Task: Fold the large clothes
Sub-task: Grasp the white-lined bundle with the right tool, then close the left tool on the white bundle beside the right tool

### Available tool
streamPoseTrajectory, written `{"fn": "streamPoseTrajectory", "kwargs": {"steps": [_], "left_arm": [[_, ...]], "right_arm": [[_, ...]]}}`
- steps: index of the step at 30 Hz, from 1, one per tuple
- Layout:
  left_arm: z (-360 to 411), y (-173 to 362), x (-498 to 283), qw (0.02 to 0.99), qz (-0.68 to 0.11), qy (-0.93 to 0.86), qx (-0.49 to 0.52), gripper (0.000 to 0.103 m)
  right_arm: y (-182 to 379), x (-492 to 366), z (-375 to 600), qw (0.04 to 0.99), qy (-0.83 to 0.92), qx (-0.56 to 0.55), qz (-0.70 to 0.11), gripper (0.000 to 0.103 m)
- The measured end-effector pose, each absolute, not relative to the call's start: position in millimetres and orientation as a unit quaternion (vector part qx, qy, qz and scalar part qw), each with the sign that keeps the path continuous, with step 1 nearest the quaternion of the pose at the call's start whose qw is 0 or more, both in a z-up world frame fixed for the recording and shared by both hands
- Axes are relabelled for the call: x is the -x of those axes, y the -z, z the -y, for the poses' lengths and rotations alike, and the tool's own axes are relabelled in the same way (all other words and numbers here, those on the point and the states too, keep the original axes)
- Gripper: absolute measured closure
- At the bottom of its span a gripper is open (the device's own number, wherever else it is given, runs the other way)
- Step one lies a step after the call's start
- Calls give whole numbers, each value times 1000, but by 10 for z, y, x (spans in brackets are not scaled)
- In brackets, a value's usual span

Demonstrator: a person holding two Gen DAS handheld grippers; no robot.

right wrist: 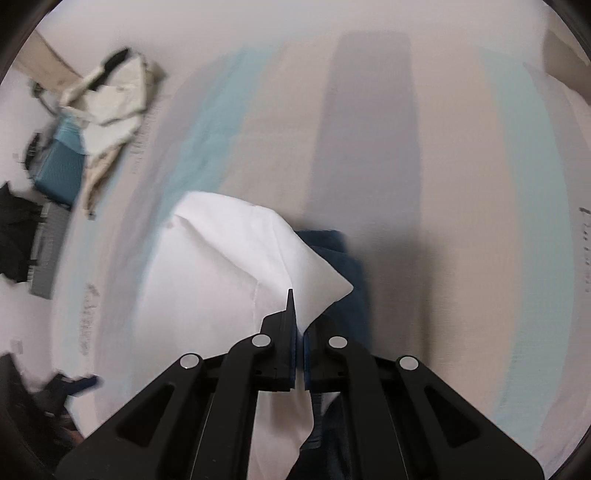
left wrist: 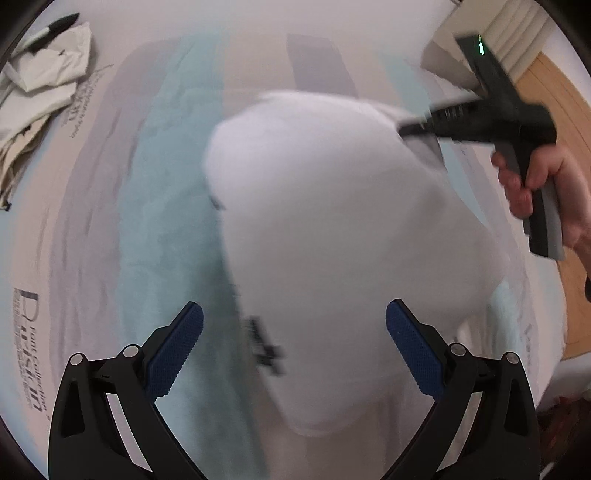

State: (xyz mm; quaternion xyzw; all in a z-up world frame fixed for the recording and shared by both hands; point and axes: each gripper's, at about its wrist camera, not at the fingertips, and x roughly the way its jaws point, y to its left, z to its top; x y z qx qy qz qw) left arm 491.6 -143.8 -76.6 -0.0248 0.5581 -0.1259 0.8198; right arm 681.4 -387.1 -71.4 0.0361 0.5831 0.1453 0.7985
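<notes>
A large white garment hangs blurred over the striped bed sheet. My left gripper is open, its blue pads on either side of the cloth without touching it. My right gripper shows in the left wrist view at the upper right, held by a hand, pinching the garment's top edge. In the right wrist view the right gripper is shut on a white corner of the garment. A dark blue cloth lies just beyond and under it.
A crumpled cream cloth with a black marker lies at the bed's far left; it also shows in the right wrist view beside a teal box. Wooden floor lies past the bed's right edge.
</notes>
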Motion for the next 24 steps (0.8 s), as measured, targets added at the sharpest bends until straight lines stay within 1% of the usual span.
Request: {"fn": "streamPoseTrajectory", "kwargs": {"steps": [8, 14, 17, 18, 19, 21, 22, 24], "left_arm": [[1011, 1101, -5308, 805, -584, 92, 52, 6], [875, 1274, -5510, 782, -608, 106, 85, 6], [813, 1385, -5636, 770, -621, 117, 90, 6], [811, 1408, -5676, 766, -623, 126, 92, 6], [801, 1434, -5702, 764, -624, 133, 95, 6], [812, 1449, -5748, 759, -627, 144, 101, 6], [816, 1460, -5780, 757, -628, 149, 104, 6], [816, 1488, -5830, 751, -632, 155, 111, 6]], "right_arm": [[1464, -6962, 3777, 772, -135, -6, -621, 102], [1687, -6999, 3715, 759, -149, 4, -634, 101], [1627, -7009, 3762, 758, -154, 0, -633, 90], [1579, -6999, 3783, 761, -155, 1, -630, 78], [1544, -6976, 3790, 762, -157, 0, -628, 63], [1464, -6941, 3820, 764, -162, -10, -624, 49], [1425, -6917, 3827, 764, -166, -14, -623, 47], [1355, -6858, 3830, 763, -174, -15, -622, 46]]}}
